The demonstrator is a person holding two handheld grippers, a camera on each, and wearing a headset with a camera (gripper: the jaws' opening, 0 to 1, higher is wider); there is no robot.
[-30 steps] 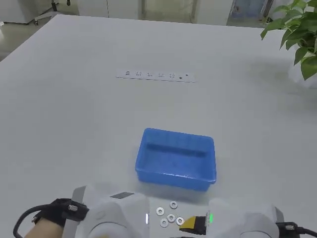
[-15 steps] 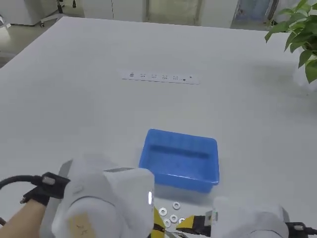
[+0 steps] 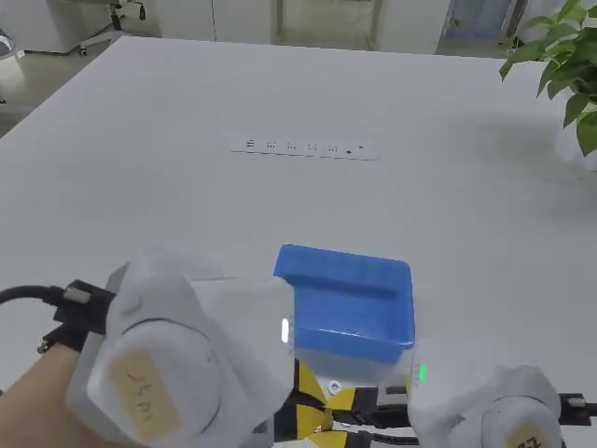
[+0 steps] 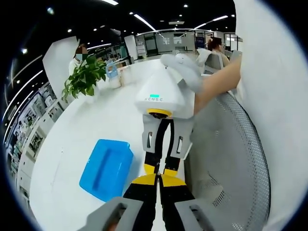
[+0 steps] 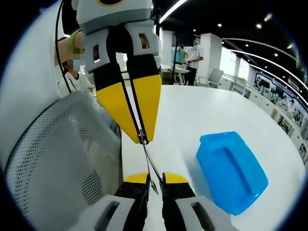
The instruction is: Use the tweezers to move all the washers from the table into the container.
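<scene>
The blue container [image 3: 343, 263] sits on the white table just beyond the grippers; it also lies left of the jaws [image 4: 106, 167] and to the right [image 5: 232, 169]. My left gripper [image 3: 312, 403] and right gripper [image 3: 347, 403] meet tip to tip in front of it. Thin metal tweezers [image 5: 148, 161] run from the left gripper [image 5: 141, 137] above down into my right gripper [image 5: 154, 180]. Both pairs of yellow jaws are shut on them. In the left gripper view, my left gripper [image 4: 157, 182] faces the right gripper [image 4: 159, 169]. One washer [image 3: 334, 385] shows beside the jaws; the grippers hide the others.
A socket strip [image 3: 303, 147] is set into the table farther back. A green plant [image 3: 569, 65] stands at the far right. A mesh chair back [image 5: 57, 154] is close behind the grippers, near the table's front edge.
My left gripper has risen and swung in to the right gripper's tips, now covering most of the washers. The container looks nearer because the head camera moved.
</scene>
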